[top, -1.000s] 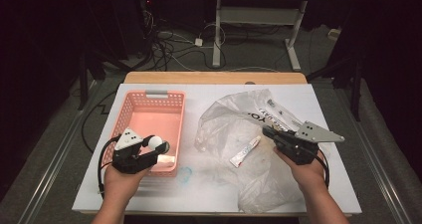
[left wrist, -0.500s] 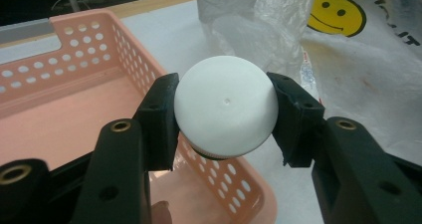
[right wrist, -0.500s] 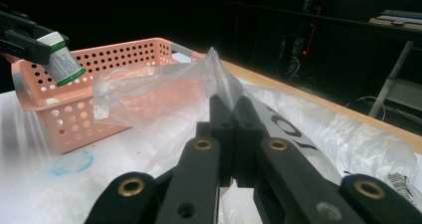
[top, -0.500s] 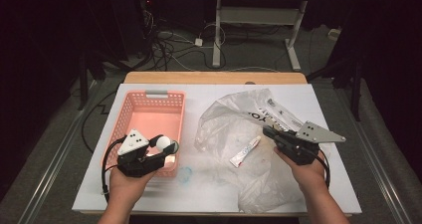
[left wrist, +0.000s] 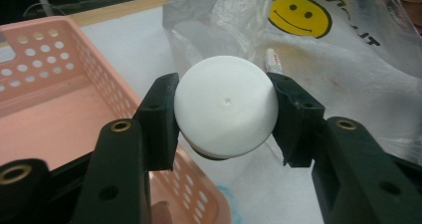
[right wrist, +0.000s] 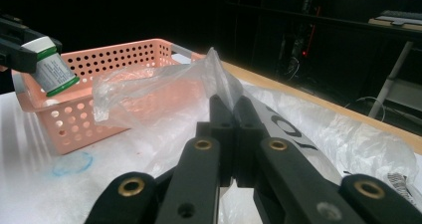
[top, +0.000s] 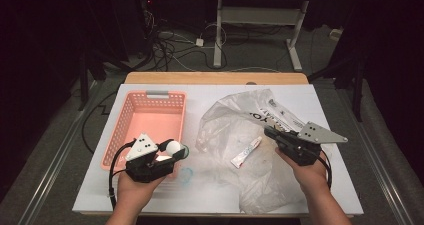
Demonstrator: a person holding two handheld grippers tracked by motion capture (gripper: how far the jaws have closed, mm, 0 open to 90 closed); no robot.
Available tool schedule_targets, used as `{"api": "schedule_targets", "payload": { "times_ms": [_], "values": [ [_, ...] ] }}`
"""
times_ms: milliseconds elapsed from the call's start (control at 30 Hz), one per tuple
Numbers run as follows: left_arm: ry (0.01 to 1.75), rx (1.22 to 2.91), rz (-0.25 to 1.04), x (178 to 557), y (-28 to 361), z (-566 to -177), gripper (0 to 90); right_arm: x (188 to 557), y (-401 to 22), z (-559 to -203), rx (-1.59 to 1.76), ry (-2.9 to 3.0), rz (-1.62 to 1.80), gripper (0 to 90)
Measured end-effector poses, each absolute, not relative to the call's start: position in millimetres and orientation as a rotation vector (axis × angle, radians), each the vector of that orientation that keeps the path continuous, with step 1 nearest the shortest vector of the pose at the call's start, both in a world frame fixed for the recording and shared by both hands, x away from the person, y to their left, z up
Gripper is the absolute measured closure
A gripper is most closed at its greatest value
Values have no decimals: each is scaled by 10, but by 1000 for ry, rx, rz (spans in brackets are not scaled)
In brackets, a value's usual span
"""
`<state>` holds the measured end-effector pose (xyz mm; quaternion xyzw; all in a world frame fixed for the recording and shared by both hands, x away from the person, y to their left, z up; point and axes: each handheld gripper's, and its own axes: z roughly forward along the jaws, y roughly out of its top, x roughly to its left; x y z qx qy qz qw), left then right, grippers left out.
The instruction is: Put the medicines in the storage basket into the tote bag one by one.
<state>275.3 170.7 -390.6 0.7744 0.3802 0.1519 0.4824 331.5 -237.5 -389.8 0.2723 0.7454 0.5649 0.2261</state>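
Currently: left gripper clamps a small white-capped bottle over the pink basket's near right corner. Right gripper, jaws closed, pinches a clear plastic bag mid-table; inside lies what looks like a tube.

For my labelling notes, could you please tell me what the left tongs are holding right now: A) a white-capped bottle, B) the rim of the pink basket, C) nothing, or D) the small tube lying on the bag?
A: the left tongs are closed on a white-capped bottle, beside the pink basket.
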Motion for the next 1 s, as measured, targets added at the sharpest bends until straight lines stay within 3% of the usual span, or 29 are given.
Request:
{"api": "schedule_targets", "payload": {
  "times_ms": [633, 1000],
  "values": [
    [814, 1975, 306, 2662, 1273, -4014, 490, 3309, -2358, -3903, 745, 2060, 1556, 900],
    [784, 1989, 289, 2794, 970, -4059, 489, 3314, -2339, -3905, 737, 2062, 1550, 900]
  ]
}}
